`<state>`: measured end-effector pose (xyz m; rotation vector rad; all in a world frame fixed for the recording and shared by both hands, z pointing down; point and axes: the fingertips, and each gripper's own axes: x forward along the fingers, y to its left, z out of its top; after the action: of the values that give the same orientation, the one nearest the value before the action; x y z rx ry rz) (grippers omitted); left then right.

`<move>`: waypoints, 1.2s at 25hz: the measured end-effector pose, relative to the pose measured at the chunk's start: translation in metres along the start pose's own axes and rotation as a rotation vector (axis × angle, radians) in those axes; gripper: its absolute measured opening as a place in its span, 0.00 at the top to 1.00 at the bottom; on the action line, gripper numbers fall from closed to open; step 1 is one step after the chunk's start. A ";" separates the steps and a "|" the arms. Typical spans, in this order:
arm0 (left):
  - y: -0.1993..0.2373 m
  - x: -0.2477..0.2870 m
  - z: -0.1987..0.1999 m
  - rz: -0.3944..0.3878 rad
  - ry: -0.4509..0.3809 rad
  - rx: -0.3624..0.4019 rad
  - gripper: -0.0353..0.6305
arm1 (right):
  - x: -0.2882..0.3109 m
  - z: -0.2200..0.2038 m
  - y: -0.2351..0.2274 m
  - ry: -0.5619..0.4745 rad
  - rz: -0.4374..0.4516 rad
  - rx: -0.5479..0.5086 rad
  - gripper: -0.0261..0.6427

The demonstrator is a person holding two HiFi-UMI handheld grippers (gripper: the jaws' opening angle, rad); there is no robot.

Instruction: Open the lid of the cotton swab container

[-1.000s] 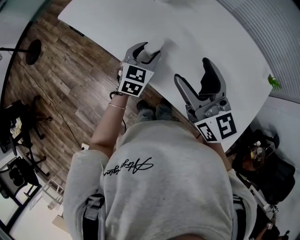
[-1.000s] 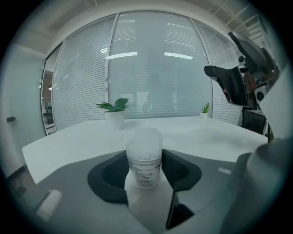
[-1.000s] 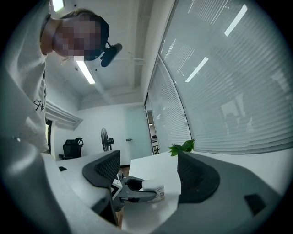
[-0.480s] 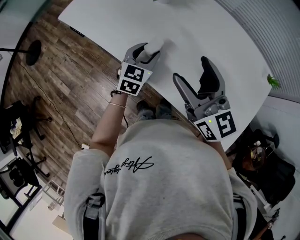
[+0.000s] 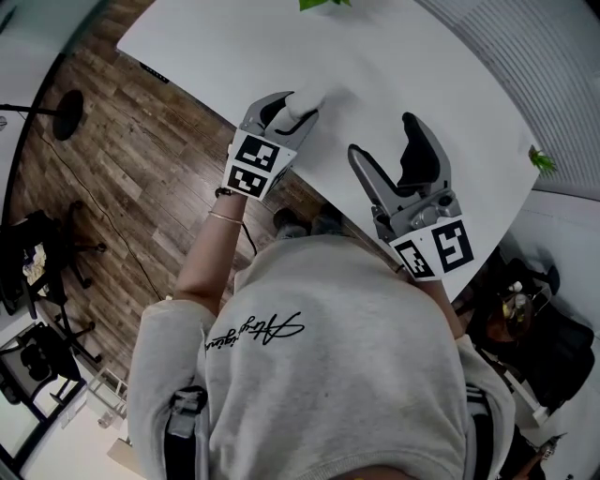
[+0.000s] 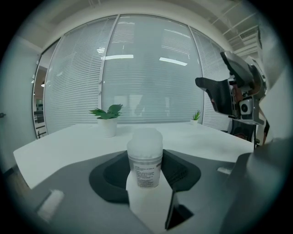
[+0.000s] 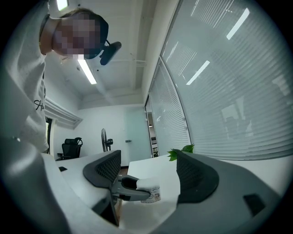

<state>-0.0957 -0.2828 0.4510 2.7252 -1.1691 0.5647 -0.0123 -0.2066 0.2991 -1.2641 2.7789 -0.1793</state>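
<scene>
Left tongs (image 6: 146, 167) clamped on cotton swab container (image 6: 145, 172) body; right tongs (image 7: 149, 176) apart, empty; best to pinch the lid (image 6: 147, 137) squarely and pull straight up.

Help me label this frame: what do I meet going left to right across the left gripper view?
In order: larger potted plant → cotton swab container → small far potted plant → right gripper.

Print on cotton swab container (image 6: 145, 157) unreadable; left hand-held gripper (image 5: 298, 111) hides its base; plant (image 5: 323, 4) cropped at top
</scene>
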 end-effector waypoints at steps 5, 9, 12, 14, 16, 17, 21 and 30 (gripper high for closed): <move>-0.008 -0.014 0.025 -0.048 -0.017 0.038 0.64 | 0.000 0.006 -0.001 -0.014 0.004 -0.010 0.42; -0.015 -0.027 0.042 -0.087 -0.024 0.065 0.64 | -0.001 0.011 0.001 -0.023 0.013 -0.022 0.43; -0.021 -0.037 0.056 -0.131 -0.040 0.067 0.64 | 0.000 0.014 0.002 -0.027 0.025 -0.038 0.43; -0.025 -0.045 0.067 -0.161 -0.055 0.076 0.64 | 0.000 0.017 0.003 -0.029 0.033 -0.050 0.43; -0.031 -0.053 0.079 -0.194 -0.067 0.094 0.64 | 0.000 0.022 0.004 -0.031 0.043 -0.068 0.43; -0.035 -0.058 0.085 -0.213 -0.073 0.102 0.64 | 0.000 0.024 0.005 -0.031 0.050 -0.078 0.43; -0.049 -0.073 0.105 -0.283 -0.092 0.139 0.64 | 0.001 0.033 0.008 -0.034 0.083 -0.124 0.44; -0.082 -0.096 0.132 -0.436 -0.108 0.198 0.65 | 0.001 0.051 0.024 -0.016 0.211 -0.248 0.45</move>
<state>-0.0588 -0.1947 0.2949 3.0757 -0.5235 0.4985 -0.0246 -0.1957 0.2454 -0.9964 2.9651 0.1938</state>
